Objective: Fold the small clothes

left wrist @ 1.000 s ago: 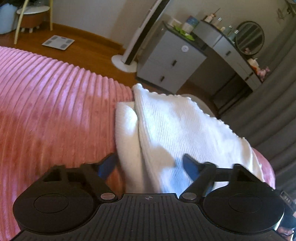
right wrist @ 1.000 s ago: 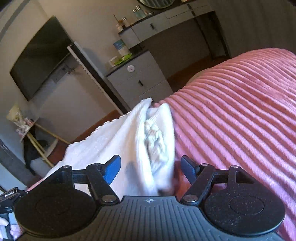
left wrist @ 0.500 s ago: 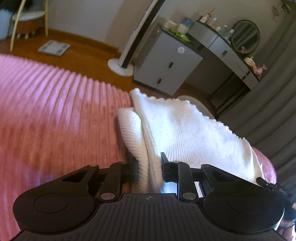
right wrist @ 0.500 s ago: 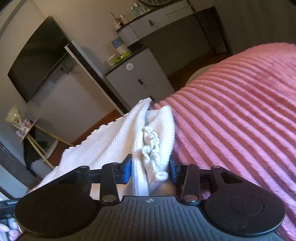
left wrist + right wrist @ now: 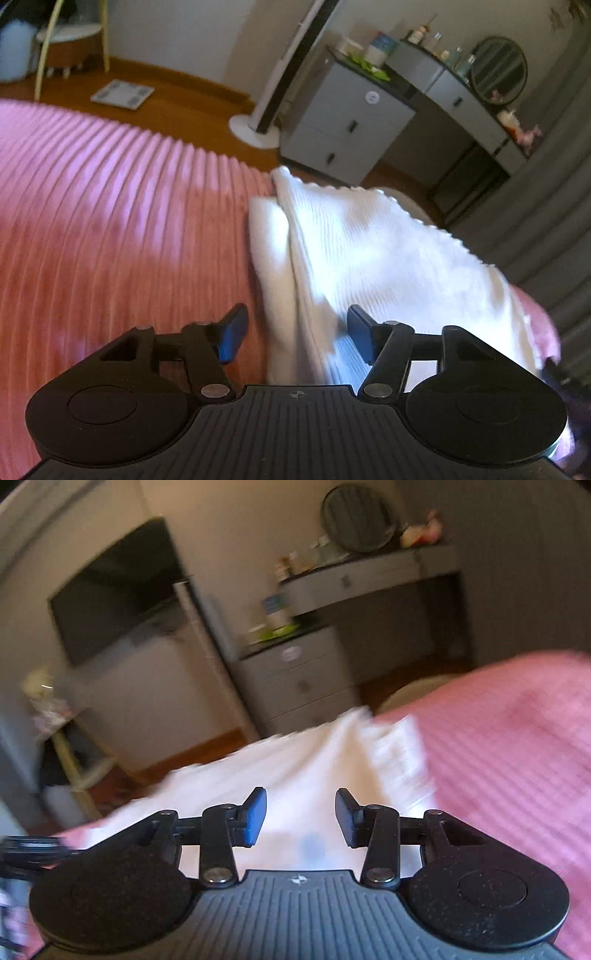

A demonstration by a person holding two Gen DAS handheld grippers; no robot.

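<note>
White knit garment (image 5: 369, 266) lies folded at the bed's near corner, on the pink ribbed blanket (image 5: 110, 206). Left hand-held gripper (image 5: 293, 334) is opening, folded edge between the jaws, pads off the cloth. Right hand-held gripper (image 5: 300, 821) is opening slightly over the blurred garment (image 5: 306, 771), nothing pinched. Judgement: re-pinch both layers squarely at the edge before any lift, keep hems aligned. Grey drawer unit (image 5: 347, 122) at 12 o'clock, vanity with round mirror (image 5: 498, 70) at 1, fan base on wood floor.

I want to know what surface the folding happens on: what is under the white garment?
The white garment lies on a pink ribbed blanket, visible around it. A second white layer peeks out beneath its left edge. Anything else underneath is covered.
</note>
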